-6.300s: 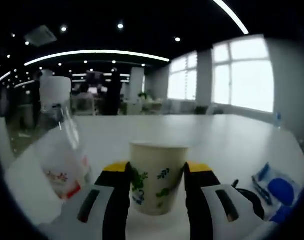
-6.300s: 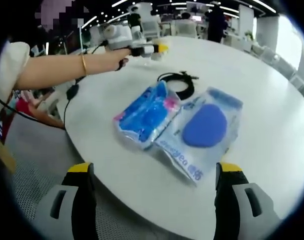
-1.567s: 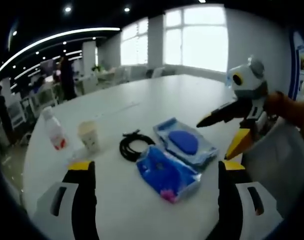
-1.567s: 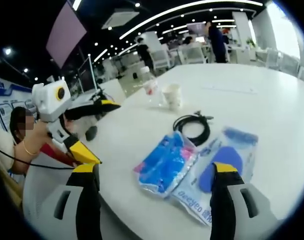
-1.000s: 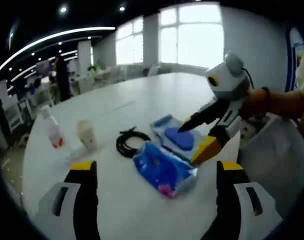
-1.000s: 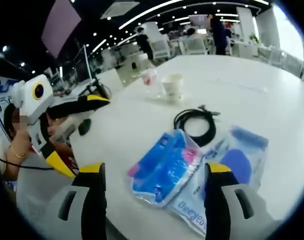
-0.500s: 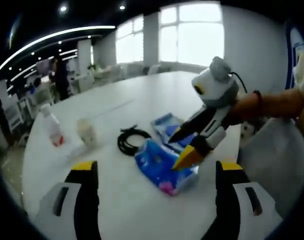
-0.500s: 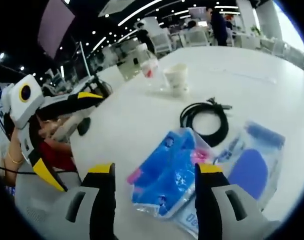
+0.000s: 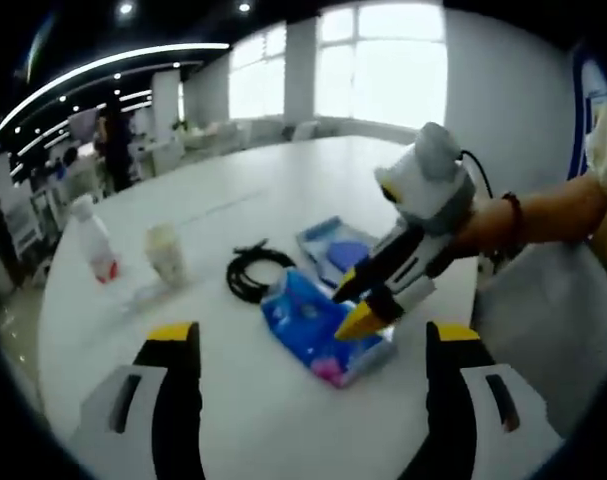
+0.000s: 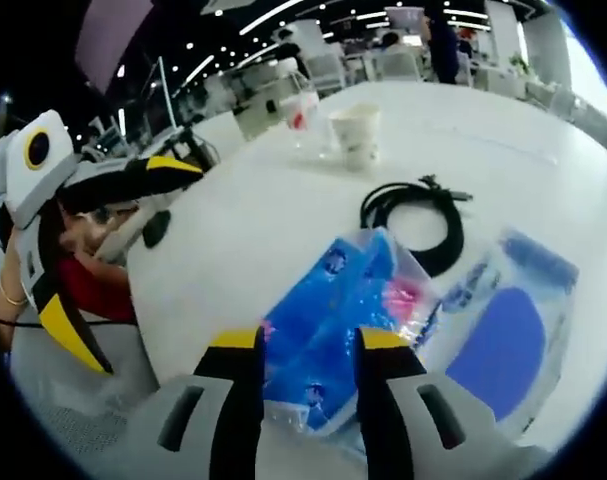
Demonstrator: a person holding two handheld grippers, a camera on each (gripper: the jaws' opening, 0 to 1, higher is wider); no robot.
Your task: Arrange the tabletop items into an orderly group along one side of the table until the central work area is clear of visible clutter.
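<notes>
Nearest the table edge, the blue tissue pack (image 10: 333,330) is lying on the white round table (image 10: 233,230), and the right gripper (image 10: 308,345) is closing its yellow-tipped jaws around the pack's near end; the jaws are standing narrow, and whether the pads are already pressing the plastic is hard to tell. In the left gripper view the same gripper (image 9: 351,305) is reaching in from the right, its tips covering part of the tissue pack (image 9: 308,325), so the contact is hidden there too. Just to the right of the tissue pack, the clear packet with a blue oval pad (image 10: 498,350) is overlapping it slightly; its printed lettering is too blurred to read and its near edge is cut off by the view. Beyond both, the coiled black cable (image 10: 418,225) is resting close by. Farther off, well apart, a paper cup (image 10: 356,135) and a clear plastic bottle with a red label (image 10: 298,115) are standing side by side. The left gripper (image 9: 308,345) is hanging released, jaws wide apart, above the table's near edge, holding nothing.
</notes>
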